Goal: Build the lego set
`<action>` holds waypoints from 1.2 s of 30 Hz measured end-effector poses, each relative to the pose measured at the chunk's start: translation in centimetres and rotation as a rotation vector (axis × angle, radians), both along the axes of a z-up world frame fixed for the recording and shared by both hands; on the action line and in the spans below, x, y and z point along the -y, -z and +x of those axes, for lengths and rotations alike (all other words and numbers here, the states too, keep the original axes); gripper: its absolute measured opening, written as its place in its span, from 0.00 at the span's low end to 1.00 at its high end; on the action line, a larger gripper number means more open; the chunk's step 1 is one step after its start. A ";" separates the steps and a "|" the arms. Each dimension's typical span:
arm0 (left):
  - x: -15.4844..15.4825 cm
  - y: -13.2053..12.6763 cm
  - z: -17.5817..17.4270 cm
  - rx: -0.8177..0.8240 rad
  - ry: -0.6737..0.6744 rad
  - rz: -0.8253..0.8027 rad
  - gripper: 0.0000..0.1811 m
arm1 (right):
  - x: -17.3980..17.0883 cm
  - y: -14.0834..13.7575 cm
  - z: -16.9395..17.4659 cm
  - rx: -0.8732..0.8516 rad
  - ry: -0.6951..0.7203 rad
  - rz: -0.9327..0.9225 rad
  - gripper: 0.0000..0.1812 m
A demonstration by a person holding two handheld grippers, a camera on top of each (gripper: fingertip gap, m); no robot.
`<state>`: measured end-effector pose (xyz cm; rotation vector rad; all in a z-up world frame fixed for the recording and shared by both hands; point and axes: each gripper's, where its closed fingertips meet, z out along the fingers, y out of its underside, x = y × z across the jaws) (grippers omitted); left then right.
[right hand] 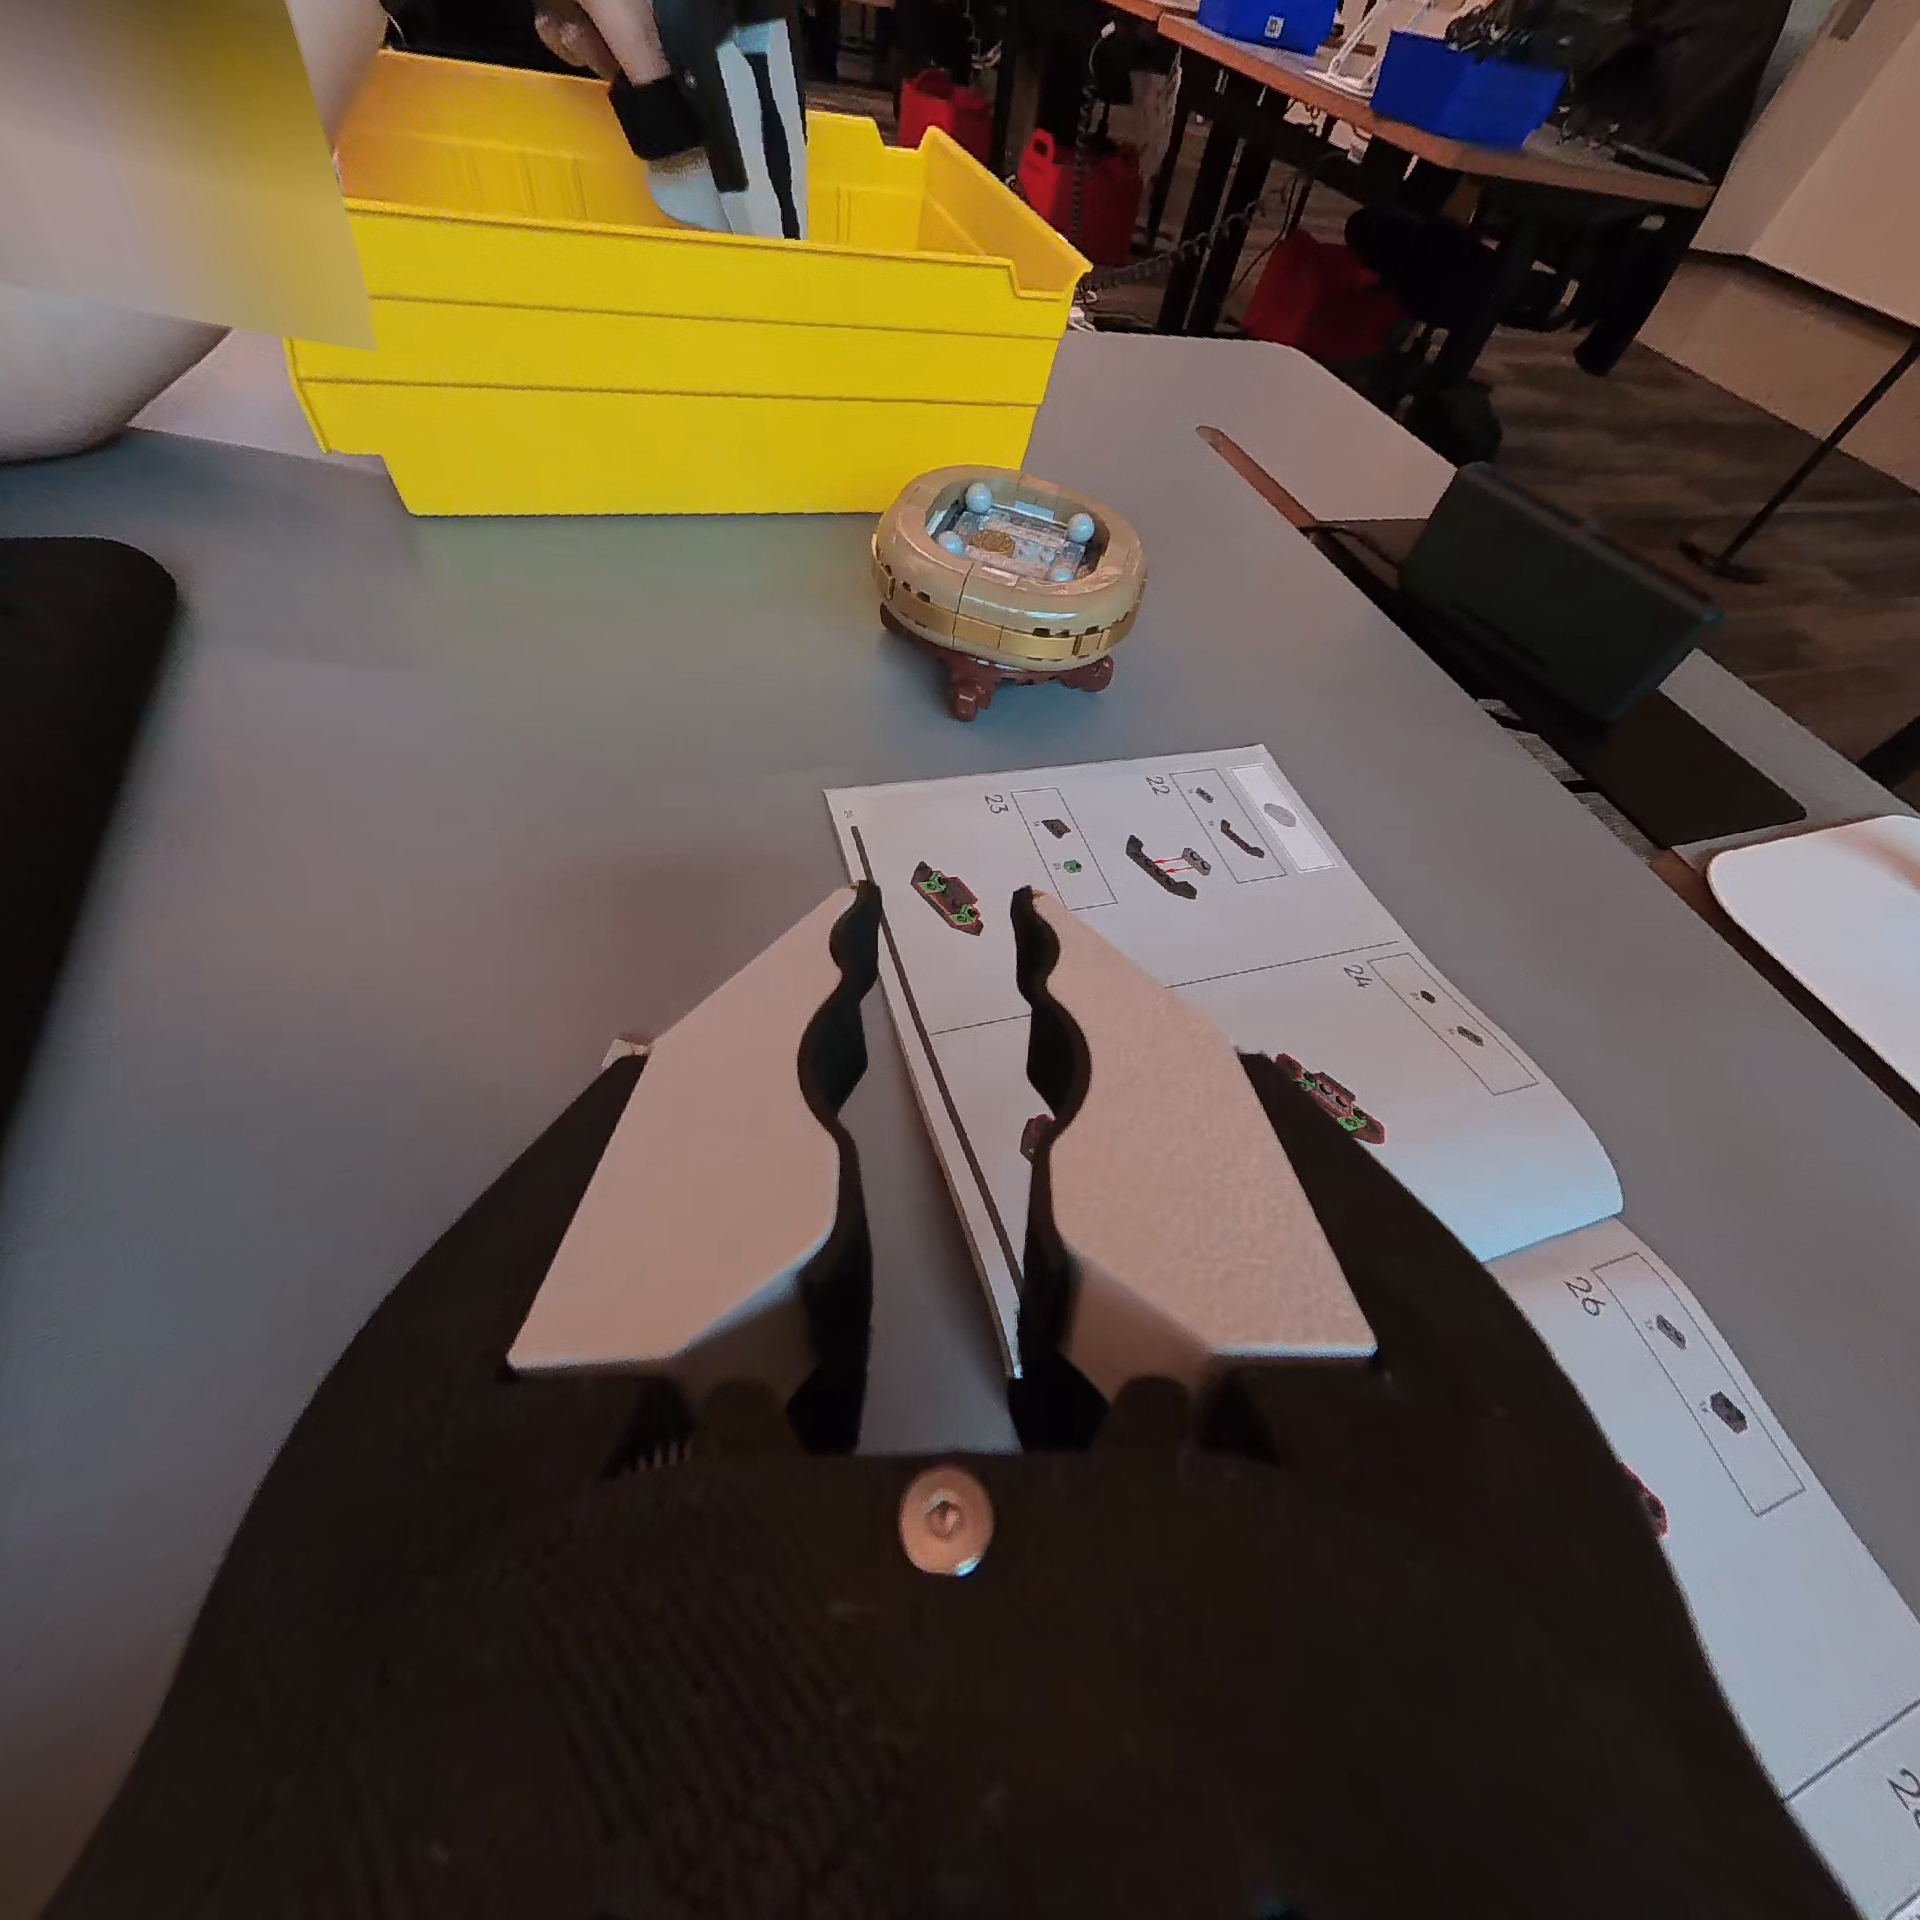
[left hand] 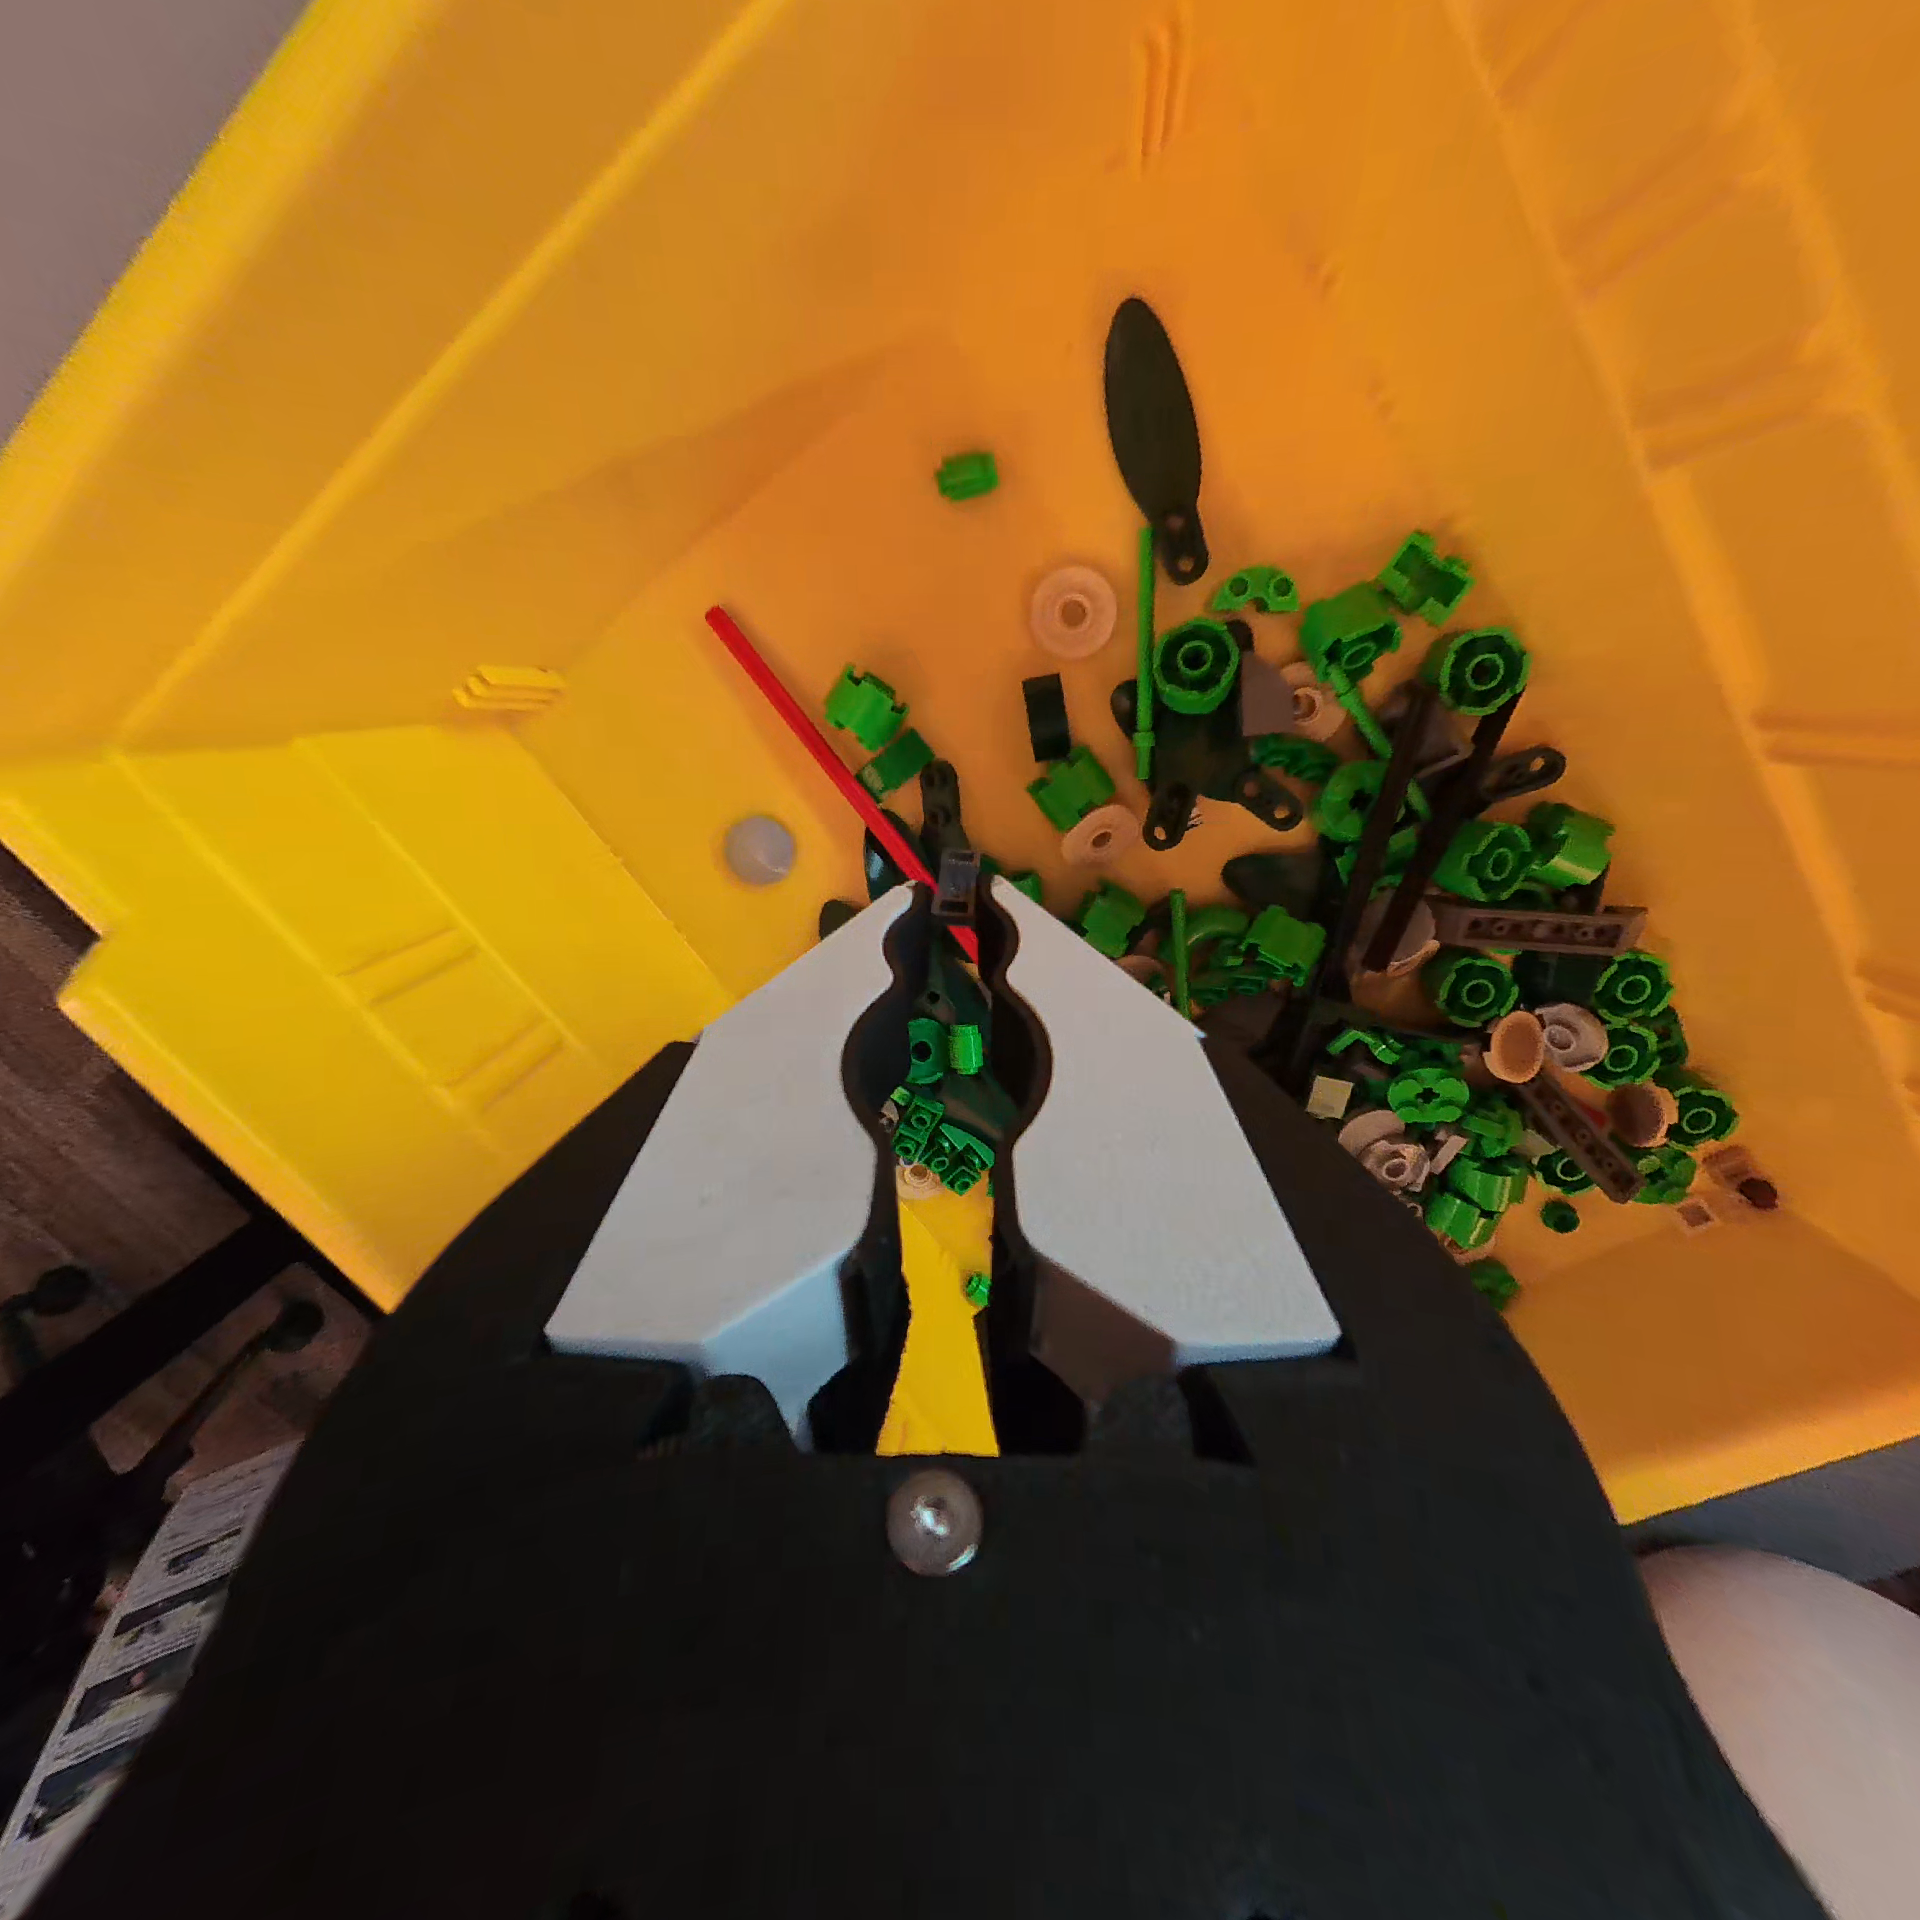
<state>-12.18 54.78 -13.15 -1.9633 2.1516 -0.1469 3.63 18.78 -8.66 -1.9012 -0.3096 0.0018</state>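
My left gripper point(left hand: 954, 891) is inside the yellow bin point(left hand: 520, 364), shut on a small dark grey brick point(left hand: 958, 881) at its fingertips, above the bin floor. A pile of green, black and tan lego pieces point(left hand: 1455, 935) lies at the bin's right. A red rod point(left hand: 821, 758) lies under the tips. My right gripper point(right hand: 943, 894) is open and empty above the open instruction booklet point(right hand: 1247, 935) on the grey table. The gold oval build on a brown base point(right hand: 1008, 582) stands beyond it, next to the bin point(right hand: 665, 416). The left gripper point(right hand: 748, 135) also shows in the right wrist view, dipping into the bin.
A black leaf-shaped piece point(left hand: 1151, 416) lies apart at the bin's far side. A black mat point(right hand: 62, 727) lies at the table's left. A white tray point(right hand: 1839, 914) sits at the right edge. Other tables with blue bins point(right hand: 1455, 83) stand behind. My right fingertips sit around 40 cm from my left ones. My left gripper is the nearer one to the black leaf-shaped piece point(left hand: 1151, 416): about 9 cm, against 35 cm.
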 end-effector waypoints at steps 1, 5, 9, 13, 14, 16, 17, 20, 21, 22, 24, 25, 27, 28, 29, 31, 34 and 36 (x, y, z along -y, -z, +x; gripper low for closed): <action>0.0 0.1 0.0 0.000 -0.013 -0.008 0.06 | 0.0 0.0 0.0 0.002 -0.001 -0.002 0.13; -0.5 -0.9 0.3 0.042 -0.123 -0.025 0.15 | 0.1 0.1 0.1 0.013 0.001 -0.008 0.13; 1.8 -3.2 -1.4 0.029 -0.155 -0.080 0.20 | 0.2 0.2 0.1 0.027 0.001 -0.017 0.13; 8.9 -2.6 -4.5 -0.116 0.125 -0.266 0.09 | 0.3 0.3 0.1 0.027 -0.002 -0.021 0.13; 9.4 -2.2 -4.8 -0.138 0.206 -0.251 0.04 | 0.3 0.2 0.2 0.028 -0.002 -0.019 0.13; 9.8 -1.8 -3.5 -0.082 0.367 -0.183 0.00 | 0.4 0.0 0.2 0.025 0.000 -0.010 0.13; 10.4 -1.8 -2.8 -0.033 0.449 -0.177 0.00 | 0.4 -0.1 0.3 0.021 0.001 -0.005 0.13; 12.1 -2.0 -2.3 0.024 0.577 -0.218 0.01 | 0.4 -0.2 0.5 -0.015 0.003 0.010 0.13; 12.6 -2.1 -2.5 0.021 0.593 -0.252 0.01 | 0.4 -0.3 0.5 -0.030 0.002 0.014 0.13; 12.8 -2.0 -2.6 0.021 0.606 -0.269 0.02 | 0.4 -0.4 0.6 -0.043 0.001 0.019 0.13; 12.8 -1.6 -2.5 0.027 0.607 -0.304 0.06 | 0.4 -0.6 0.6 -0.063 -0.007 0.024 0.13; 12.6 -1.1 -2.4 0.015 0.600 -0.314 0.05 | 0.5 -0.6 0.5 -0.067 -0.011 0.021 0.13; 12.1 -0.1 -2.2 -0.009 0.574 -0.324 0.07 | 0.7 -0.7 0.4 -0.058 -0.019 0.017 0.13; 12.0 0.2 -2.1 -0.022 0.568 -0.329 0.06 | 0.8 -0.7 0.3 -0.051 -0.021 0.018 0.13; 11.9 0.5 -2.0 -0.027 0.566 -0.329 0.06 | 0.9 -0.8 0.3 -0.048 -0.023 0.020 0.13; 12.1 0.8 -2.2 -0.034 0.586 -0.340 0.06 | 1.0 -0.9 0.1 -0.051 -0.028 0.020 0.13; 12.4 1.0 -2.1 -0.031 0.608 -0.354 0.05 | 1.1 -0.7 0.0 -0.048 -0.034 0.010 0.13; 12.4 1.3 -2.0 -0.037 0.602 -0.366 0.06 | 1.0 -0.5 -0.1 -0.055 -0.041 0.003 0.13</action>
